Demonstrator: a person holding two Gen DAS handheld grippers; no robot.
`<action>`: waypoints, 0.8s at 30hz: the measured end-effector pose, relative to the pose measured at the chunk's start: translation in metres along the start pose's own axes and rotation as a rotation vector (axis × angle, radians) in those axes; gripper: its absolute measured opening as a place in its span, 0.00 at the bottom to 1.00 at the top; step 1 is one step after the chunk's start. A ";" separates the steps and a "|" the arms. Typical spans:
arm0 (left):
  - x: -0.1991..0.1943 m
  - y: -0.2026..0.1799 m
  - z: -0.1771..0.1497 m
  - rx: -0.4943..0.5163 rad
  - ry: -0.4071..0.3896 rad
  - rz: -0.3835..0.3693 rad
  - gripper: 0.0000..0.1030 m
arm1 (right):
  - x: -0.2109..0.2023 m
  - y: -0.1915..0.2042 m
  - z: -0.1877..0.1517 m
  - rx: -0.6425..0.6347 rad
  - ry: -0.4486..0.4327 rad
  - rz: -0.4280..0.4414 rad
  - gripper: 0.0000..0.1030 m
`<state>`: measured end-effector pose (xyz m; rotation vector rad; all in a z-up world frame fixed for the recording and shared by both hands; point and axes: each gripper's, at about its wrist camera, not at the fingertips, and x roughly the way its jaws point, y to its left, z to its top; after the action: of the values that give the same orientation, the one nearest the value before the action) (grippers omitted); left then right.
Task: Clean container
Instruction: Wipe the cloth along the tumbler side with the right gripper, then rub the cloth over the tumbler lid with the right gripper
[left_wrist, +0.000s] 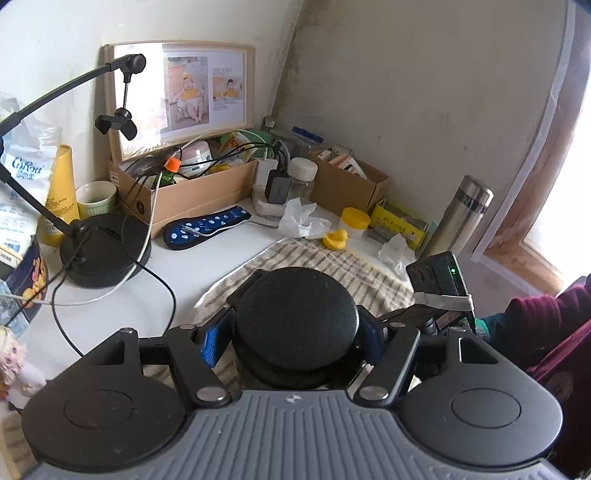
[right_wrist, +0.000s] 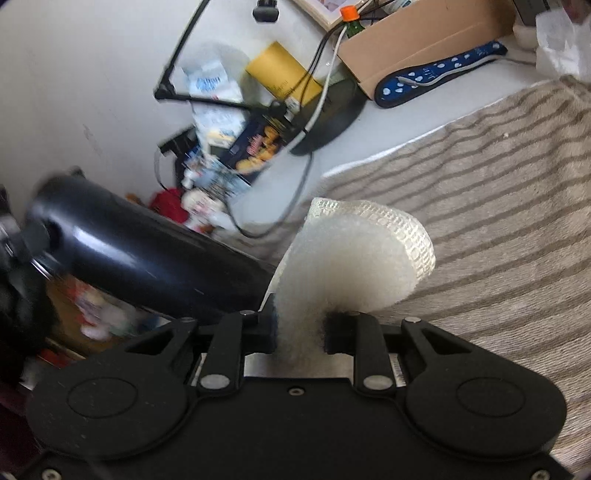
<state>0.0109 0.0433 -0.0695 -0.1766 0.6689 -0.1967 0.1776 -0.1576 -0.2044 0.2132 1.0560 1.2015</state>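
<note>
The left gripper clamps a black bottle by its round matte lid, blue-padded fingers pressed to either side of the cap. In the right wrist view the same bottle runs as a glossy dark cylinder to the left of the right gripper, whose narrow jaws pinch a white scouring sponge; the sponge curls up and over to the right, its netted face outward. Its left edge lies against the bottle's body, though the motion blur leaves contact uncertain.

Beneath both tools lies a beige striped towel spread over a white tabletop set into a corner of plain walls, the right-hand wall stained dark near the corner. Far left of the left gripper stand a white bag printed "CoRou", a yellow tube with small unreadable print, and a black round-based stand trailing cables. Ahead, a framed photo print leans behind open cardboard boxes; a blue spotted pad lies before them. Ahead and right sit a yellow rubber duck, a yellow tin whose lettering is too small to read, and a steel flask. At far right, a maroon sleeve enters beside a wood-trimmed window frame.
</note>
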 end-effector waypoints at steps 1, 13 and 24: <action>0.001 0.000 0.000 0.018 0.007 0.005 0.66 | 0.001 -0.004 -0.003 -0.015 0.000 -0.011 0.21; 0.019 -0.024 0.007 0.188 0.003 -0.018 0.62 | -0.025 -0.010 -0.002 0.091 -0.060 0.069 0.21; 0.057 -0.068 0.024 0.452 0.101 -0.058 0.65 | -0.055 -0.013 -0.006 0.199 -0.141 0.153 0.21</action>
<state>0.0612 -0.0331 -0.0695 0.2496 0.7037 -0.4082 0.1827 -0.2115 -0.1857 0.5340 1.0490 1.1989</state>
